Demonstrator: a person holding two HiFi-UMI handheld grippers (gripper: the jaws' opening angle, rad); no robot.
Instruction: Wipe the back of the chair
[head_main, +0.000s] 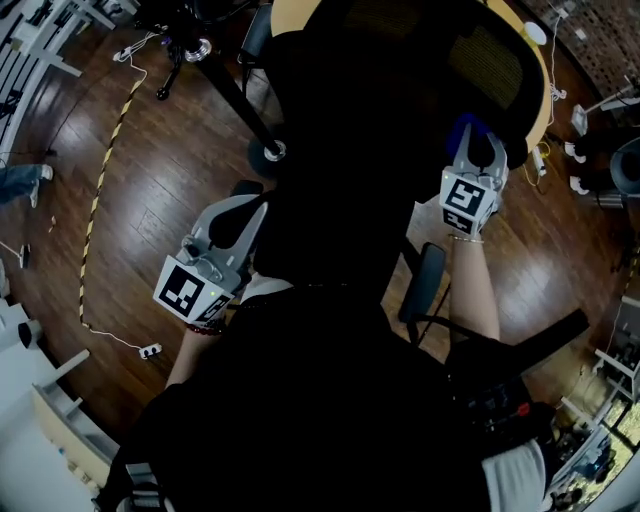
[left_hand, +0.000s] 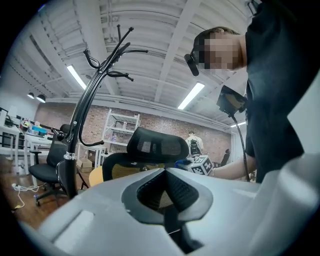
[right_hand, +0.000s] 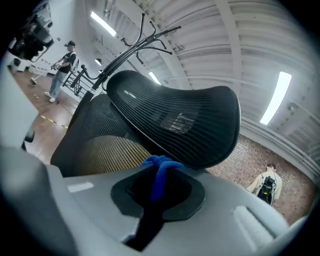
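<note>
Two claws are in my hands. My right claw (right_hand: 156, 190) is clamped on a blue cloth (right_hand: 158, 170), and the cloth's bunched end pokes out past the jaws, just under the headrest (right_hand: 175, 117) of the black mesh chair (left_hand: 150, 146). The chair back (right_hand: 95, 140) fills the view right in front of this claw, below and left of the headrest. My left claw (left_hand: 167, 192) has its jaws together with nothing between them. It is lower down at the chair's left side; I cannot tell if it touches. Beyond the chair, a black coat stand (left_hand: 82, 120) rises from the wooden floor (head_main: 150, 200).
</note>
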